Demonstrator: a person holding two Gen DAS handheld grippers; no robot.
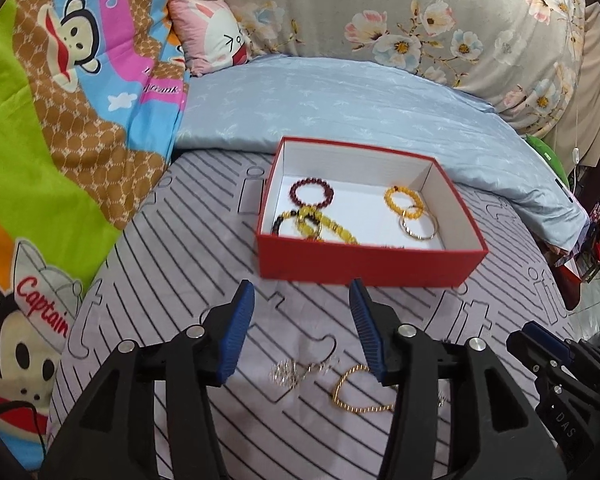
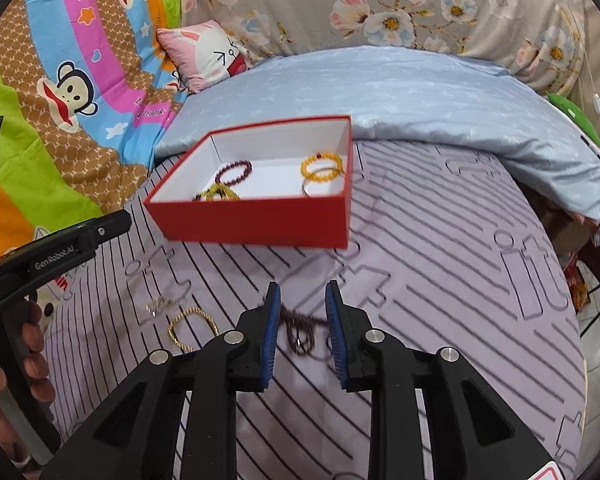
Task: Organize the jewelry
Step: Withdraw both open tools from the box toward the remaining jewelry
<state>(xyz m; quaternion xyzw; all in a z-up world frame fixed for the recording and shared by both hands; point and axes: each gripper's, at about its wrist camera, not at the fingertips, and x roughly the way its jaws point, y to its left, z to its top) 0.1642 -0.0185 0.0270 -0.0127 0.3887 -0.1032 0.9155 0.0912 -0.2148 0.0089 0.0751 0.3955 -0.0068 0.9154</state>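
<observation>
Two grippers hover over loose jewelry on a striped bed, a red box (image 1: 364,268) beyond them.

The box's near wall hides part of the bracelets (image 1: 312,194) inside. A dark bead string (image 2: 300,330) is blurred; the right gripper (image 2: 302,300) has its fingers half spread around it, contact unclear. The left gripper (image 1: 302,298) is spread wide, holding nothing, above a gold chain (image 1: 354,390) partly covered by one finger and a silver piece (image 1: 288,372).
</observation>
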